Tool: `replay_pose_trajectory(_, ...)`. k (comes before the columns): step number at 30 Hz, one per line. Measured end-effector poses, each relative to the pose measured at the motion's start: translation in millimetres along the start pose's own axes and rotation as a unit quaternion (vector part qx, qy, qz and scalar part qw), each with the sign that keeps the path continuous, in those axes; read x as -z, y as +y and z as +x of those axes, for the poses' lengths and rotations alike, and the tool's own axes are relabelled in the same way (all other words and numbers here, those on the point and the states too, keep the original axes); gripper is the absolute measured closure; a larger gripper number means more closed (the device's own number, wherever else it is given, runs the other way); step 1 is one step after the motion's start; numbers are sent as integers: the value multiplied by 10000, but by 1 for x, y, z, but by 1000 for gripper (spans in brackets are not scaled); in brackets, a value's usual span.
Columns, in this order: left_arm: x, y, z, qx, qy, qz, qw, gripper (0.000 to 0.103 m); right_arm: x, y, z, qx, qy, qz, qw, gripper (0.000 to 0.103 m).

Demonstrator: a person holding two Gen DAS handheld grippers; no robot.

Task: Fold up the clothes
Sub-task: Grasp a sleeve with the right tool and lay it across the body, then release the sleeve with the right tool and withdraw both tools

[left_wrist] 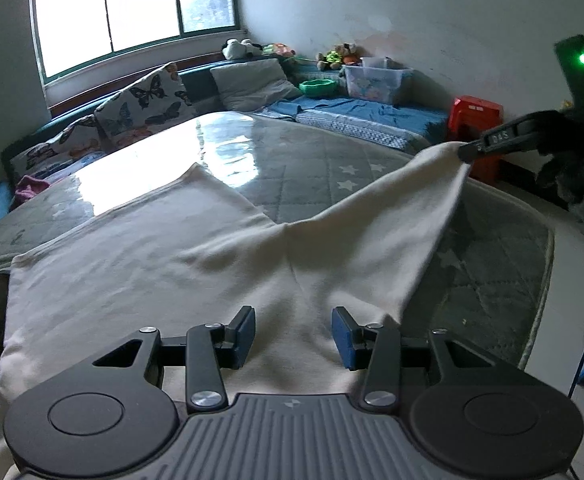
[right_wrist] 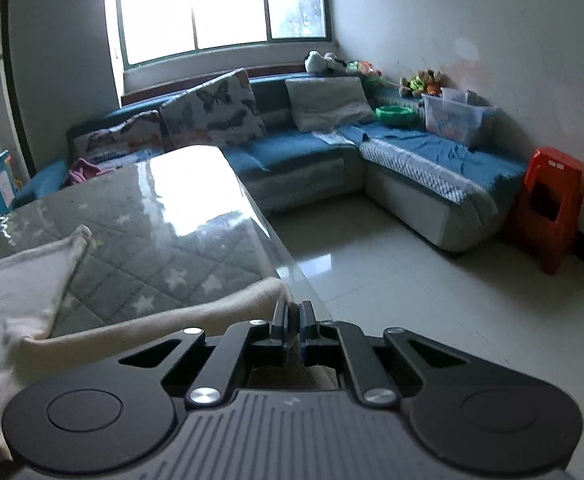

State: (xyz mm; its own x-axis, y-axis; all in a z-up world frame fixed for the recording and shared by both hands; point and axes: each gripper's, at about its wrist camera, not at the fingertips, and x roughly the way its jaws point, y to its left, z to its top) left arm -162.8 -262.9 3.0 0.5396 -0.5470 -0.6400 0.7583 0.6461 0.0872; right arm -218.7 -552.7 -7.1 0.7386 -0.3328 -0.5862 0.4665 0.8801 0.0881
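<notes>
Closest to me, the left hand-held gripper (left_wrist: 293,334) hangs low over the near part of a cream garment (left_wrist: 140,264), its blue-padded fingers (left_wrist: 342,336) standing apart with only flat cloth showing beneath them; whether the pads touch the fabric I cannot tell. The garment lies spread across the bench (left_wrist: 332,172), which wears a grey quilted cover printed with pale stars under a glossy clear sheet that throws back the window light. Off to the right, the right hand-held gripper (left_wrist: 466,152) has its fingers pressed together on a corner of the same garment, lifting that corner clear of the bench so the cloth rises in a taut slope up to it; a dark gloved hand (left_wrist: 572,168) carries the tool, and a green light glows on its body. From the right tool's own camera the pads sit shut with a thin edge of cream cloth pinched between them, right at the bench's edge above the pale tiled floor (right_wrist: 412,280). Beyond the bench runs a blue corner sofa (right_wrist: 292,152) with butterfly-print cushions (right_wrist: 212,112), a grey pillow (right_wrist: 328,100), a green bowl (right_wrist: 396,114) and a clear plastic box (right_wrist: 456,118). A red plastic stool (right_wrist: 548,208) stands by the wall, soft toys (right_wrist: 328,62) line the sofa back, and a bright window (right_wrist: 220,8) fills the far wall.
</notes>
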Motion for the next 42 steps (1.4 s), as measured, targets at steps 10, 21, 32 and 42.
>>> replay_pose_trajectory(10, 2, 28, -24, -173, -170, -399, 9989, 56, -38, 32, -40, -558, -440, -488, 9963, 99)
replay_pose_trajectory(21, 36, 97, -66, -1012, -191, -1199, 9874, 54, -52, 150, -86, -2186, -576, -1690, 9594, 99)
replay_pose_trajectory(32, 71, 124, -93, -1309, -155, -1702, 9766, 52, -7, 279, -77, -3429, 207, -2728, 8987, 99)
replay_pose_trajectory(42, 73, 129, -96, -1330, -179, -1784, 9748, 52, 35, 293, -82, -3926, 738, -2931, 8686, 90)
